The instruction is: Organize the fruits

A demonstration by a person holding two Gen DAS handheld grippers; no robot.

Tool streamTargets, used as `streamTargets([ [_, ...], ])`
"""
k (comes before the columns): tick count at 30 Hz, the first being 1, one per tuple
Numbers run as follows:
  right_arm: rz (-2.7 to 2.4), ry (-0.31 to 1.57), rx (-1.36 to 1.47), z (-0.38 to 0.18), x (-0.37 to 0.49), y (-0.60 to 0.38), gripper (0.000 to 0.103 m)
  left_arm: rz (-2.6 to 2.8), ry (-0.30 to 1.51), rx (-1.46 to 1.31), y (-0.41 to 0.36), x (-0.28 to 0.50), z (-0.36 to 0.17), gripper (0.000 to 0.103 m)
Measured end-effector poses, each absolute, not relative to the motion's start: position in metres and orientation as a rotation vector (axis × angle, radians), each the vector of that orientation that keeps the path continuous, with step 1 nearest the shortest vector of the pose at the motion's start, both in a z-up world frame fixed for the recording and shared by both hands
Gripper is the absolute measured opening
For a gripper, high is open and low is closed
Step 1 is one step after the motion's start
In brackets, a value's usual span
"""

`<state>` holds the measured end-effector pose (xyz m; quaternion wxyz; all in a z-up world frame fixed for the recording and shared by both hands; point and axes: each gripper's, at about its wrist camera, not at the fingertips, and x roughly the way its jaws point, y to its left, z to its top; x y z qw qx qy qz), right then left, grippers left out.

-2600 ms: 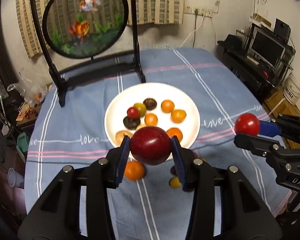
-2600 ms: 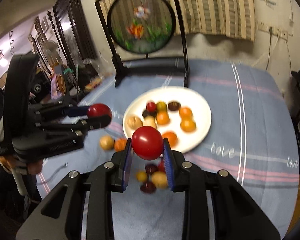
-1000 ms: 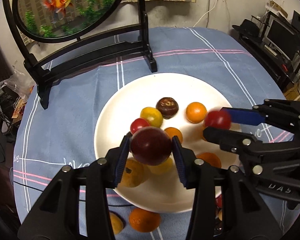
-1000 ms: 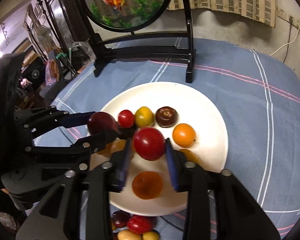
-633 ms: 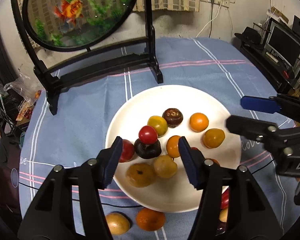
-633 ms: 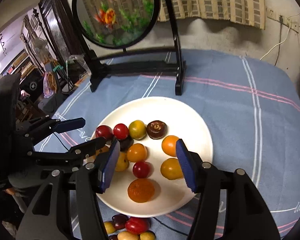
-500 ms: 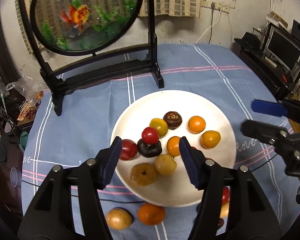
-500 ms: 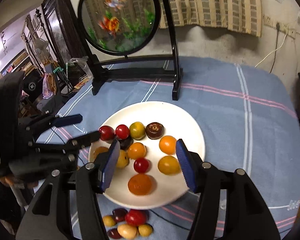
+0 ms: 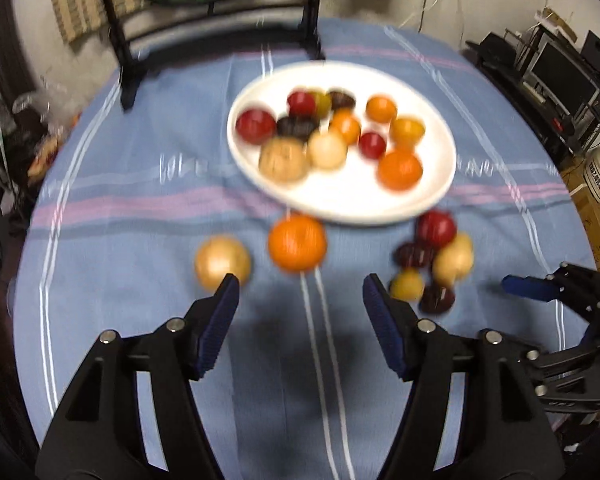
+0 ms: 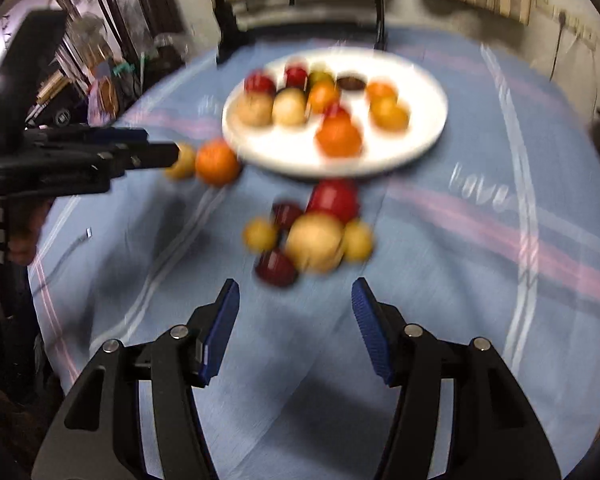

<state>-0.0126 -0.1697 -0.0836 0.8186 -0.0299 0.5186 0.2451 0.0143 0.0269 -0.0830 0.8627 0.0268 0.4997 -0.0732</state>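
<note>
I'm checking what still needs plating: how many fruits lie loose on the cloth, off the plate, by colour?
Orange fruit: 1
Red fruit: 1
Dark red fruit: 2
Yellow or tan fruit: 4
Total: 8

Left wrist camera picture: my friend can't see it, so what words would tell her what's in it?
A round white plate piled with small red, orange, yellow and dark fruits sits on a blue striped tablecloth. Nearer the camera, a big orange fruit, a pale yellow fruit and a small fruit cluster lie on the cloth. The open, empty left gripper points at them; the picture is blurry.
</note>
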Motion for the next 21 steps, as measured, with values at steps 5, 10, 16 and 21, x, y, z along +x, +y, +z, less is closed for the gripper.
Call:
streamTargets([
  [5, 0.502, 1.145, 0.019, -0.103, -0.006, -0.158, 0.056, -0.147, 1.066, 0.054, 0.031, -0.004, -0.092, 0.066],
  [10, 0.459, 1.170, 0.107, -0.113, 0.010, -0.156, 0.043, -0.160, 1.055, 0.058, 0.029, -0.012, -0.087, 0.068],
  [16, 0.459, 1.156, 0.117, -0.111, 0.013, -0.154, 0.030, -0.199, 1.072, 0.087, 0.014, -0.010, -0.091, 0.068],
  [21, 0.472, 1.129, 0.148, -0.095, -0.002, -0.178, 0.030, -0.257, 1.084, 0.100, -0.005, -0.001, -0.099, 0.068],
])
